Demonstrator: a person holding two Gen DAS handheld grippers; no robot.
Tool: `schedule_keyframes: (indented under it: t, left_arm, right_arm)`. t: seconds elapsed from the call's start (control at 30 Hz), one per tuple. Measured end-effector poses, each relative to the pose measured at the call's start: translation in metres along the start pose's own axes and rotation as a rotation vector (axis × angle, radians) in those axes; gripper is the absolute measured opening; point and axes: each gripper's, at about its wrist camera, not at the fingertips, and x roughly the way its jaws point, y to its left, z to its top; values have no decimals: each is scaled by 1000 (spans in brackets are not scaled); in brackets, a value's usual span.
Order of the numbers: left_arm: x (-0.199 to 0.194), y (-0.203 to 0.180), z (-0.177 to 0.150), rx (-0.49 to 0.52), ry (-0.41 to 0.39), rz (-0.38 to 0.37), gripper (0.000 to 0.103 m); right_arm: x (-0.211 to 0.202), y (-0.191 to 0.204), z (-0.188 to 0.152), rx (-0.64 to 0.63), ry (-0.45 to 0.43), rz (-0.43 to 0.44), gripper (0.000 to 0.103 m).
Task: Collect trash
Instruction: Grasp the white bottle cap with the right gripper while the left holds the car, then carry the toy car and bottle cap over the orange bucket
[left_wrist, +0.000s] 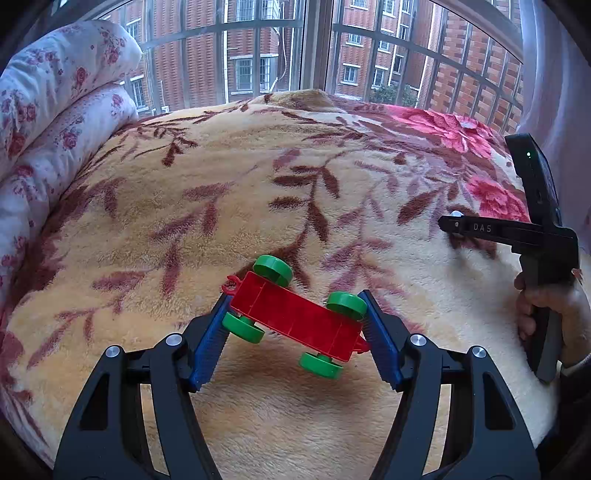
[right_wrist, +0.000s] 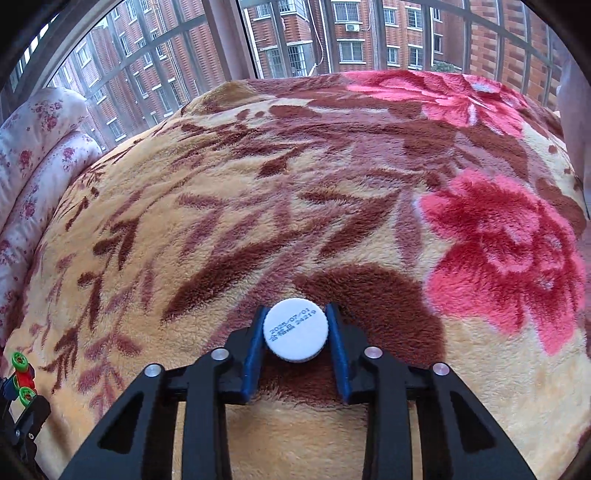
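1. Left wrist view: a plush blanket (left_wrist: 229, 192) in cream with brown leaf sprays and red flowers covers the bed and fills most of the frame; a barred window (left_wrist: 317, 44) stands behind it, with brick apartment blocks outside.
2. A rolled floral quilt (left_wrist: 55, 110) lies along the blanket's left edge.
3. The left gripper (left_wrist: 295, 325) is clamped on a red toy cart (left_wrist: 295, 314) with green wheels, its blue pads pressed against opposite ends. The cart is upside down, tilted, and lifted above the blanket with its shadow beneath it.
4. The right gripper (right_wrist: 295, 334) appears at the right edge of the left view, held by the person's hand (left_wrist: 550, 306).
5. Right wrist view: the fingers pinch a white bottle cap (right_wrist: 295, 329) from both sides, over a dark brown patch of the blanket. The cap's flat top carries a printed date code.
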Motion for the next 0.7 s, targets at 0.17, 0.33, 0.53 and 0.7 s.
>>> schedule_keyframes:
  t: [0.17, 0.33, 0.53, 0.7]
  left_arm:
    - [6, 2, -3, -2, 12, 14, 66]
    - [7, 2, -4, 1, 13, 32, 66]
    - [0, 2, -5, 5, 4, 27, 66]
    - [-4, 5, -3, -12, 18, -6, 66]
  right_arm:
    - [-6, 6, -4, -25, -21, -34, 31]
    - [-20, 10, -13, -16, -25, -5, 31]
    - [-53, 21, -37, -17, -52, 46, 31]
    - [-84, 35, -63, -64, -80, 51, 31]
